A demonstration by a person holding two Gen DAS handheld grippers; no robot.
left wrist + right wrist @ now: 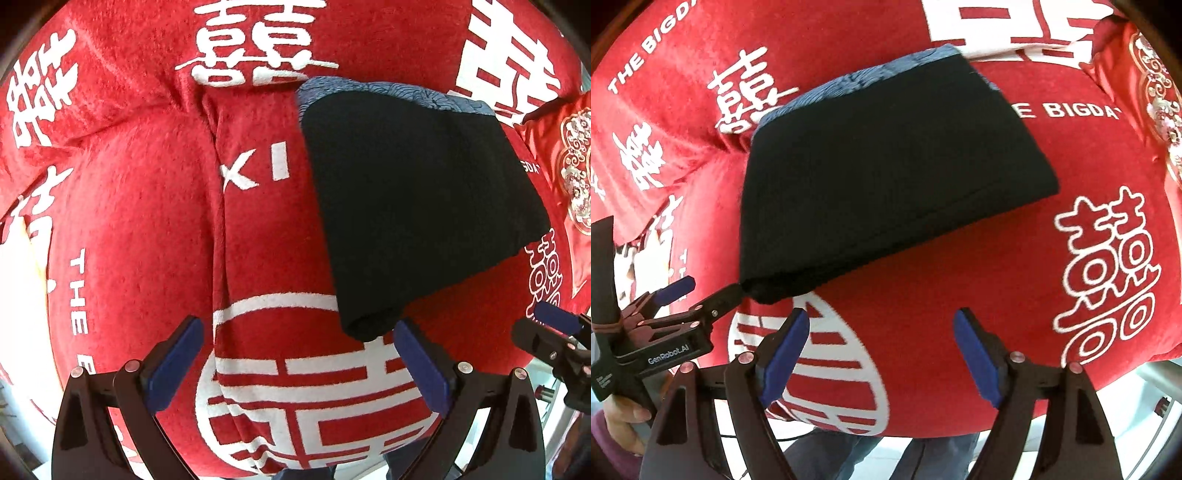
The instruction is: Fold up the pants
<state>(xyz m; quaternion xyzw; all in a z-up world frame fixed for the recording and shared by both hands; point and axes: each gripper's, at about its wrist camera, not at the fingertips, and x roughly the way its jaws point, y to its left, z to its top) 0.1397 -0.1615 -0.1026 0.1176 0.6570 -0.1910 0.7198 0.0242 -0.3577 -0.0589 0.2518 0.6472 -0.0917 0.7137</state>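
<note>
Toward the left side of the red blanket (140, 221), with its white lettering and a long crease running down it, the left gripper (299, 365) hangs with its jaws spread wide and nothing between them. Its blue pads (177, 362) straddle only blanket, and the near corner of the black pants (417, 206) lies just past its right-hand finger, not touching as far as can be seen.

Those pants sit on the middle of the blanket as a compact folded stack, several layers thick at the near edge, with a blue patterned cloth (864, 77) peeking out along the far edge. Judging by the look, the fabric is soft, light and limp: it would sag if lifted by one corner, so a hold on the thick folded edge, both corners at once, seems safest.

Further right, the right gripper (881, 360) stands fairly wide and empty, short of the stack's near edge, over bare blanket near the blanket's front edge. The fold looks essentially finished.

At the far right corner lies a red embroidered cushion (1156, 96).
</note>
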